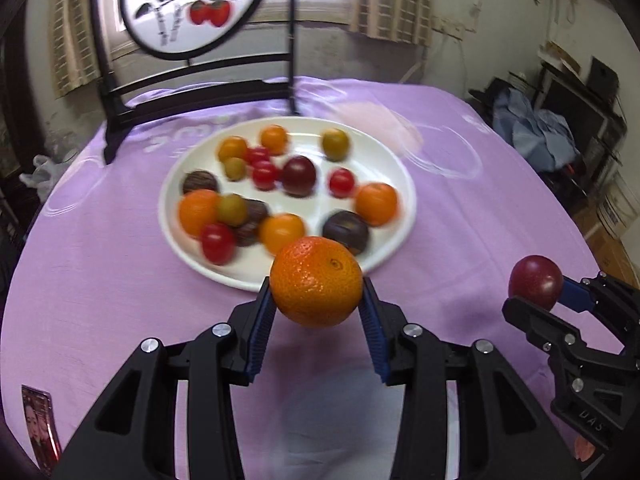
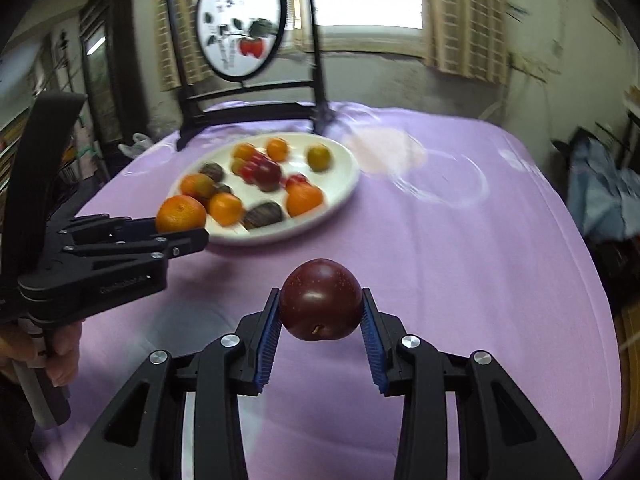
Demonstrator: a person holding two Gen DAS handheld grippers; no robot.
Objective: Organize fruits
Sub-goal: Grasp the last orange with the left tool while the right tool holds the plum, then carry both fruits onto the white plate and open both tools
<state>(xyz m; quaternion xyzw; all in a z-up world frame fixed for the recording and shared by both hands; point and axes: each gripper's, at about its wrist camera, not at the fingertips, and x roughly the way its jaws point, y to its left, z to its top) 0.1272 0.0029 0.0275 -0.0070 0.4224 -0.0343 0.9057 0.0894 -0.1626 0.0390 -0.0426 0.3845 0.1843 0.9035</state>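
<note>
The left gripper (image 1: 317, 300) was closed on an orange mandarin (image 1: 316, 281), its blue ribbed pads (image 1: 262, 320) pressing the fruit at its widest part, so the round skin sat cradled rather than pinched near an end. The right gripper (image 2: 321, 312) likewise held a dark red plum (image 2: 321, 305), stem end turned down toward the cloth, gripped across its middle. Both fruits hung clear of the purple tablecloth (image 1: 100, 280), lifted free of the white plate (image 1: 394, 248), which suggested each was being carried off to a sorting spot of its own kind.

Below and around the two grippers the cloth lay bare, giving open room to set things down on the near side. In the right wrist view a hand (image 2: 60, 360) gripped the left tool's handle at the table's near left.

Farther off, the plate held the remaining fruit: more mandarins, cherry tomatoes (image 1: 218, 242), small green-yellow fruits, and dark wrinkled ones that looked like passion fruit, crowded toward its left half. Beyond it stood a black-framed round painted screen (image 1: 192, 4) near the far table edge, a likely snag for any long reach. To the right of the plate lay a faint clear dish (image 1: 448, 152), hard to make out.
</note>
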